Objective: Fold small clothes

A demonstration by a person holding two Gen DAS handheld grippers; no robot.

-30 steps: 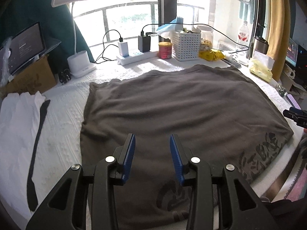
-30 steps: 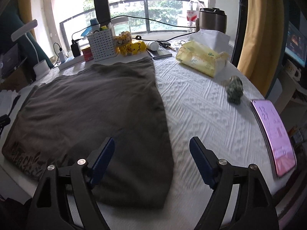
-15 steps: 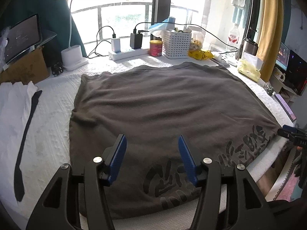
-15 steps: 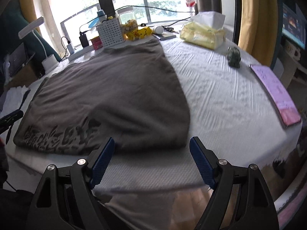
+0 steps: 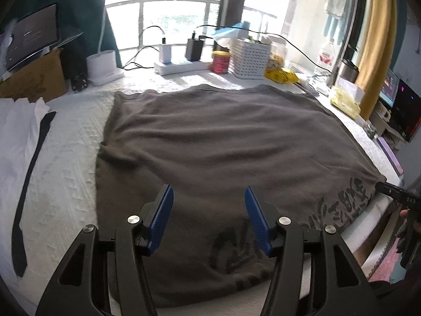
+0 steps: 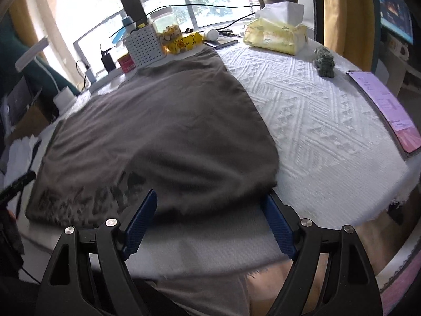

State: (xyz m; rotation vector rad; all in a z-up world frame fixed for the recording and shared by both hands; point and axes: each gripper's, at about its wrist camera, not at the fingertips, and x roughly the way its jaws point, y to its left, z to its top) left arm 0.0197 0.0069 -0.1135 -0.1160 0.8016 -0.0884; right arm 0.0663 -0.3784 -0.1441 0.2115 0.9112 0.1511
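While spread flat, shirt beneath gaping left tool.

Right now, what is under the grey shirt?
The grey shirt lies flat on the white textured cover, which shows along its sides and near edge. Anything directly beneath the fabric is hidden. Both jaws are open, holding nothing.

Grey shirt on white-clothed table

Both wrist views look low across the table toward the window, sharing the grey shirt.
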